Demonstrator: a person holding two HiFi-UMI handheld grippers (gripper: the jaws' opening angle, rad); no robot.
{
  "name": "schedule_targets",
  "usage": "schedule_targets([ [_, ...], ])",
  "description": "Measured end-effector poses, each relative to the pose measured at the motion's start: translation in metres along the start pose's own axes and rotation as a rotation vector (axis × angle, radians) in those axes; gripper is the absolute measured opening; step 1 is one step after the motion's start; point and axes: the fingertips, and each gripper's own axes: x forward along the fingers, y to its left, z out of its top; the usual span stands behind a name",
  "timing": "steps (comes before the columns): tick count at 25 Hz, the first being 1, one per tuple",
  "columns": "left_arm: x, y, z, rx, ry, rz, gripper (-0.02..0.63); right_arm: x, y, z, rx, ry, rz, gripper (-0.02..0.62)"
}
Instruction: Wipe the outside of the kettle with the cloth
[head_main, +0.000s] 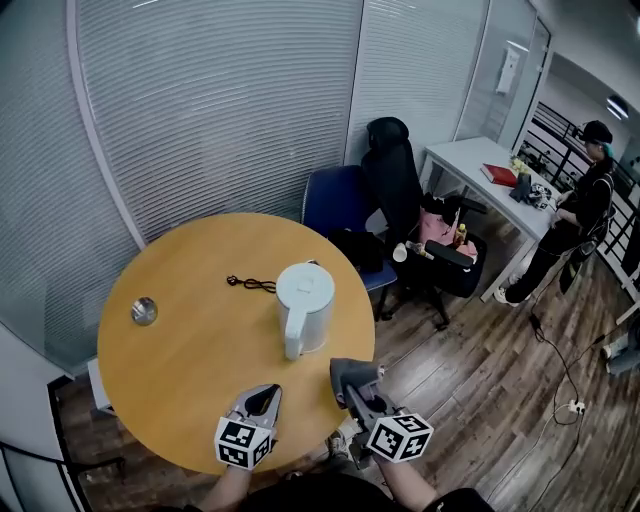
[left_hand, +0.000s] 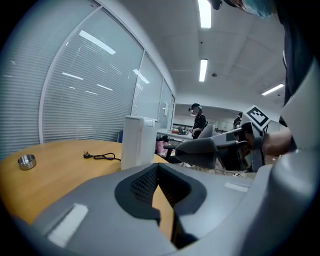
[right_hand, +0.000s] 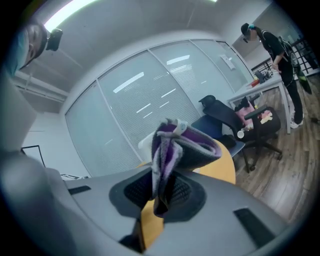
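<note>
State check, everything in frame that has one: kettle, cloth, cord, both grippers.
kettle: upright on the round table, lid down, nothing touching it.
cloth: bunched, clamped in the right gripper's jaws.
right gripper: shut on the cloth, short of the kettle.
left gripper: jaws shut, empty.
power cord: loose on the table, apart from the kettle.

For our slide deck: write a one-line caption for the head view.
A cloth held in the right claw, near a white kettle on a round table; left claw shut, empty.
</note>
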Motion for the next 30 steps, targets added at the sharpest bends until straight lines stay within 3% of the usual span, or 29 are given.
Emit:
schedule_targets([
  [19, -0.073, -0.022, -0.034, -0.005, -0.001, -0.088, 0.011, -0.05, 0.061, -0.049, -0.001, -0.054, -0.054, 0.041],
  [30, -0.084, -0.021, -0.038, 0.0, -0.006, -0.103, 0.011, -0.06, 0.071, -0.052, -0.008, -0.078, -0.09, 0.041],
])
